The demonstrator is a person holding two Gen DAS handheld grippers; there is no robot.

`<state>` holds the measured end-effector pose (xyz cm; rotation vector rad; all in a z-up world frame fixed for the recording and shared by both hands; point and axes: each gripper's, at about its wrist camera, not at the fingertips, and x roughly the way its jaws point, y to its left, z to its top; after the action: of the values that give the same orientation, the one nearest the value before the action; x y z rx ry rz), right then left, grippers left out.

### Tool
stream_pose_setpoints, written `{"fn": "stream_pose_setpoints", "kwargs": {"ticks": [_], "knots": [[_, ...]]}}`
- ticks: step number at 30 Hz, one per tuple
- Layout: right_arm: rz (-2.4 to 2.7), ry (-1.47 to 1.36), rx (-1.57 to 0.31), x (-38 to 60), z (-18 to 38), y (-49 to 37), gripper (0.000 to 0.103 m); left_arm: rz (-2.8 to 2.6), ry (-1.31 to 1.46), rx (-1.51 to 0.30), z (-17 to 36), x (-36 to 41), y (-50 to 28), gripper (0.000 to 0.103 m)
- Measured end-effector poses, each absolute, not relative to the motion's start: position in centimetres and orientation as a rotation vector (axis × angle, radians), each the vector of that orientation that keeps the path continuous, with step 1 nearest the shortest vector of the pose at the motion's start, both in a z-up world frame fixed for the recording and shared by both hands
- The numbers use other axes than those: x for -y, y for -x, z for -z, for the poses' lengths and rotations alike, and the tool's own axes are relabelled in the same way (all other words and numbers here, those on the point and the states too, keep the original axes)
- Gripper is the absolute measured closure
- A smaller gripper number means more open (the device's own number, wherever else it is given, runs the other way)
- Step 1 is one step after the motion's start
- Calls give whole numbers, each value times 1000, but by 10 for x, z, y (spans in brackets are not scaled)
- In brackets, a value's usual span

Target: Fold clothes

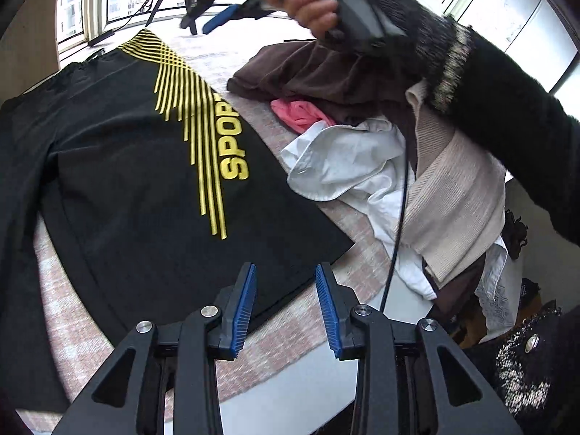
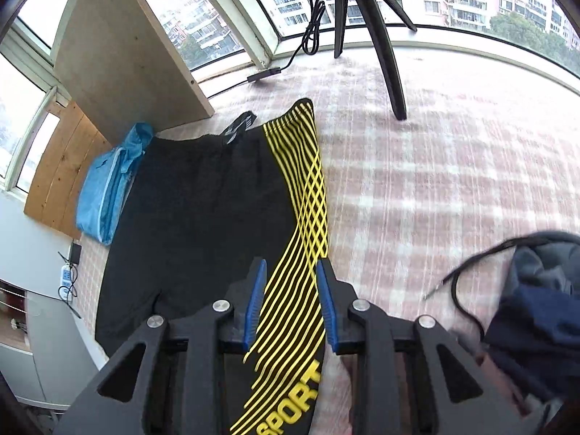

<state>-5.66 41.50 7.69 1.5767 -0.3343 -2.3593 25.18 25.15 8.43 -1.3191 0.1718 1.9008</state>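
Black sports shorts [image 1: 130, 166] with yellow stripes and "SPORT" lettering lie flat on the pink checked tablecloth [image 1: 290, 330]. My left gripper [image 1: 286, 272] is open and empty, just above the shorts' near hem corner. The right gripper's blue finger [image 1: 221, 20] shows at the top of the left wrist view, held in a hand over the shorts' far end. In the right wrist view the shorts [image 2: 203, 195] stretch away, and my right gripper [image 2: 291, 266] is open above the yellow striped side, holding nothing.
A heap of clothes sits right of the shorts: brown [image 1: 308, 72], pink [image 1: 301, 114], white [image 1: 348, 163] and beige knit [image 1: 453, 199]. A folded blue garment [image 2: 108, 185] lies at the shorts' far left. A tripod [image 2: 377, 29] stands by the window. A dark blue garment [image 2: 536, 311] lies right.
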Motion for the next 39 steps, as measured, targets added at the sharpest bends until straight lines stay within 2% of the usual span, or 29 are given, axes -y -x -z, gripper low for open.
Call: {"fn": "stream_pose_setpoints", "kwargs": {"ticks": [2,7,12,15,16,17,18,22,26,33,39], "knots": [[2369,-1587,310,-411,-67,86,75,-1908,1306,-185,-83,-274,-251,58],[2323,-1637,351,-405,-38,132,72,-1918,1344,-257,-67,-304,-241,60],[2304,-1614,464,-408,-32,139,72,-2040,1374,-134,-86,-246,-227,61],[2403,-1559,377,-401,-47,133,72,-2209,1413,-72,-100,-175,-206,61],[2392,-1535,342,-392,-54,132,81,-2264,1432,-62,-104,-151,-199,61],[2357,-1511,303,-379,-61,131,95,-2321,1457,-61,-106,-126,-189,61],[2321,-1488,265,-366,-69,129,97,-2377,1478,-49,-109,-101,-180,61],[2195,-1418,123,-289,-97,136,96,-2596,1541,-48,-110,-16,-150,61],[2120,-1416,61,-210,-93,156,94,-2620,1581,168,-95,48,-140,61],[2136,-1496,-124,-84,-43,214,94,-2563,1588,257,-72,75,-160,61],[2105,-1487,-273,-28,-24,239,96,-2532,1589,326,-61,91,-171,61]]}}
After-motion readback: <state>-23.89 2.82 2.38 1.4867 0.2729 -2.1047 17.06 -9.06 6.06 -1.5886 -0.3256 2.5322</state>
